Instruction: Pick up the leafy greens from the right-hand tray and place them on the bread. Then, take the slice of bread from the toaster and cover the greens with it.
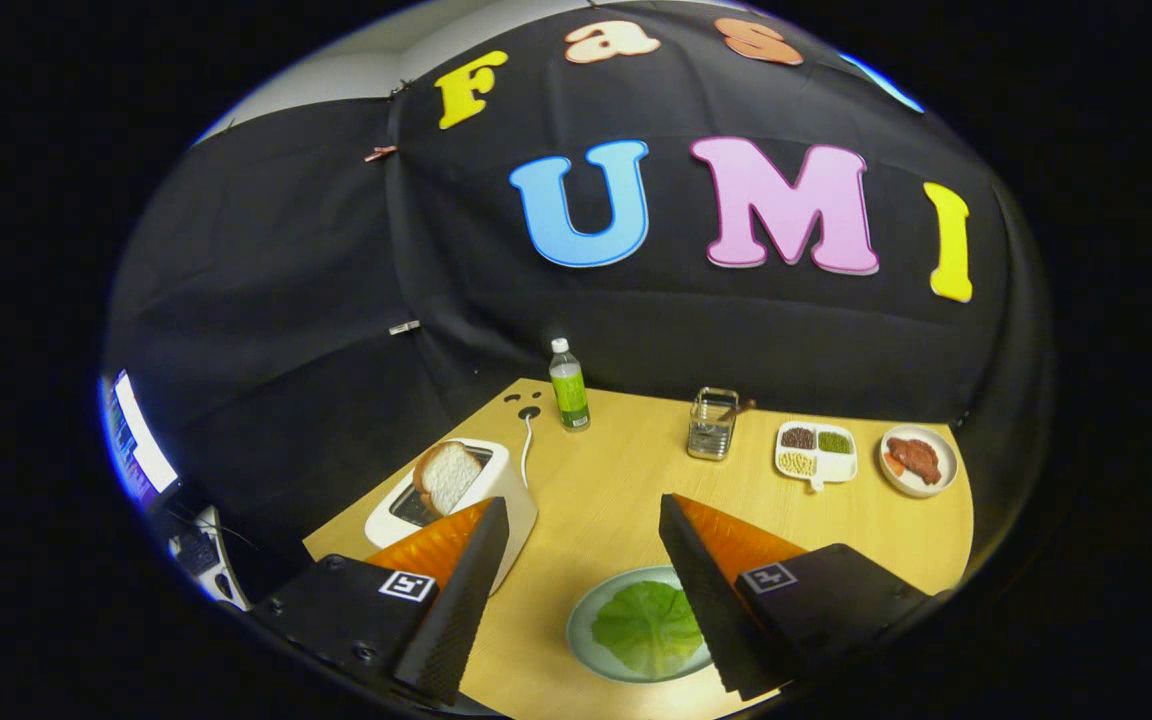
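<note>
**Ana:** Gripper view first — what are the fingers doing?

**Ben:** The gripper [584, 520] is spread wide, its two fingers well apart and holding nothing. It hangs above a light wooden tabletop [616, 480].

**Ana:** And the greens?

**Ben:** A flat green lettuce leaf [648, 628] lies on a round pale-green plate [581, 640], low between the fingers and closer to the right one, whose inner edge hides part of the leaf and plate. Whether bread sits under the leaf, I cannot tell.

**Ana:** Where is the bread slice?

**Ben:** A slice of white bread with a brown crust [447, 476] stands upright in the slot of a white toaster [496, 480], just beyond the left finger. The finger covers the toaster's near corner. A white cord [526, 440] runs from the toaster toward the back of the table.

**Ana:** Anything else on the table?

**Ben:** Along the far edge, by the black cloth wall: a clear plastic bottle with a green label and white cap [568, 386], then a small metal wire-framed holder [712, 424], then a white divided dish [816, 452] with dark, green and pale yellow beans in separate sections, and — furthest right — a round white plate of reddish-brown meat [918, 460]. All stand well apart from the gripper.

**Ana:** Off the table?

**Ben:** A lit screen [136, 440] at the far left.
</note>
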Demonstrator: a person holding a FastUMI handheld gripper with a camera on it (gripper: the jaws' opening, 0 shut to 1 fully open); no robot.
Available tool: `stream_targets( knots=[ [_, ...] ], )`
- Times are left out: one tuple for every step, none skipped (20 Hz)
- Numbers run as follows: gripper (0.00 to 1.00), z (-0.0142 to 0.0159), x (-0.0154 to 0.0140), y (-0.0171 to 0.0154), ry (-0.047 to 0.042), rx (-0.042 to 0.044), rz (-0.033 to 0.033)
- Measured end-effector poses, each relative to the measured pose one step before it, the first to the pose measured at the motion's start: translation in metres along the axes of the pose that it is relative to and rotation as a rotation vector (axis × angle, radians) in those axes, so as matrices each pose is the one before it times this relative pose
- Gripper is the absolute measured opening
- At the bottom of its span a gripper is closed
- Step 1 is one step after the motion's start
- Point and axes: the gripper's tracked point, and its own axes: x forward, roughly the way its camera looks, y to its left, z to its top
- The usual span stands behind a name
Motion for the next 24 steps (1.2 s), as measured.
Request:
stream_targets(
  knots=[
    [0.95,0.0137,0.00299,0.01106,-0.02652,-0.05497,0.01828],
    [0.94,0.01047,0.00242,0.01512,-0.01701,-0.04508,0.01957],
    [0.95,0.01047,0.0043,0.01524,-0.0114,-0.02579,0.02374],
    [0.94,0.0082,0.00519,0.01546,-0.00783,-0.01005,0.02175],
    [0.94,0.00686,0.00696,0.01324,-0.00572,-0.00027,0.0195],
    [0.94,0.00399,0.0072,0.00915,-0.00081,0.00678,0.0109],
    [0.94,0.00168,0.00845,0.00879,0.00232,0.01196,0.01063],
    [0.93,0.00062,0.00907,0.00575,0.00447,0.011,0.0002],
    [0.93,-0.00046,0.00784,0.00446,0.00663,0.01055,-0.00436],
    [0.94,-0.00079,0.00817,0.00483,0.00583,0.00843,-0.00138],
    [0.94,-0.00149,0.00844,0.00436,0.01046,0.0057,-0.00161],
    [0.94,-0.00367,0.00891,0.00387,0.01279,0.00238,-0.00336],
    [0.93,-0.0037,0.00783,0.00224,0.01282,-0.00049,-0.00569],
    [0.93,-0.00357,0.00816,0.00452,0.01147,-0.00174,-0.00562],
    [0.94,-0.00409,0.00965,0.00285,0.01582,-0.00358,-0.00828],
    [0.94,-0.00542,0.00972,0.00152,0.015,-0.00655,-0.01052],
    [0.94,-0.00697,0.00881,0.00175,0.02269,-0.00393,-0.00855],
    [0.94,-0.00685,0.00987,0.00584,0.02376,0.0005,-0.0029],
    [0.94,-0.00485,0.00914,0.00353,0.01563,0.00453,-0.00399],
    [0.94,-0.00511,0.01135,0.00218,0.01423,0.00297,-0.00728],
    [0.94,-0.0061,0.00957,-0.00045,0.01483,-0.00174,-0.01379],
    [0.94,-0.00705,0.00856,-0.00066,0.019,-0.00198,-0.01468],
    [0.94,-0.00652,0.00808,0.00149,0.0184,0.00376,-0.00804],
    [0.94,-0.00672,0.00883,0.00133,0.01694,0.00485,-0.00782]
  ],
)
